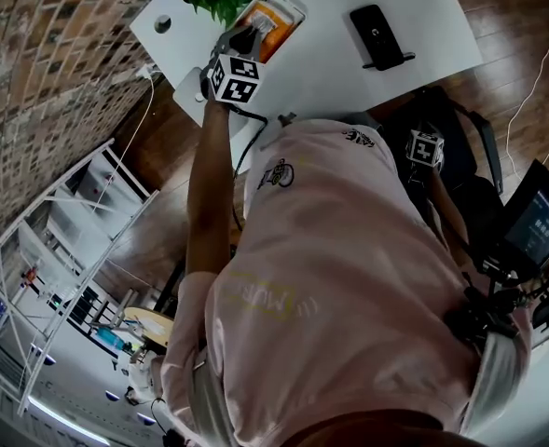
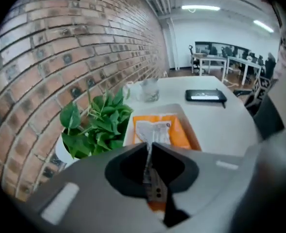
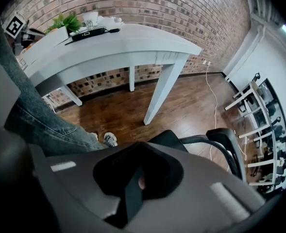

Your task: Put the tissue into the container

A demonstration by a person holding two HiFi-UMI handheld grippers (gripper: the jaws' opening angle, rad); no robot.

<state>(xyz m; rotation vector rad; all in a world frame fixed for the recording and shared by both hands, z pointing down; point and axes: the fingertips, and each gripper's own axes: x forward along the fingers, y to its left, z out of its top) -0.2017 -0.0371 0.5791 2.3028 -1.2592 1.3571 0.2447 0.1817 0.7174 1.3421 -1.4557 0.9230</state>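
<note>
- Left gripper (image 2: 150, 149) hangs over the near end of the container (image 2: 189, 123). Its jaws are pressed together with no gap showing.
- The tissue pack (image 2: 155, 130) is orange with a white panel and lies flat inside the container. Its near end runs right up to the jaw tips. Cannot tell if the tips nip the wrapper edge or just sit above it.
- Right gripper (image 3: 135, 178) is down by the office chair (image 3: 220, 140), well away from the table (image 2: 230, 125). Its jaws are closed on nothing.
- Risk: if the wrapper is nipped, lifting away without opening would likely drag the pack back over the rim.
- Risk: a push down or forward with the tips could shove the light container along the table.
- Risk: the potted plant (image 2: 96, 125) is just beside the container on the left, so a swing that way would probably snag its leaves.
- Pack's long axis runs along the container's length, straight away from the left gripper. The far end points toward the glass (image 2: 150, 89), with the white panel up.
</note>
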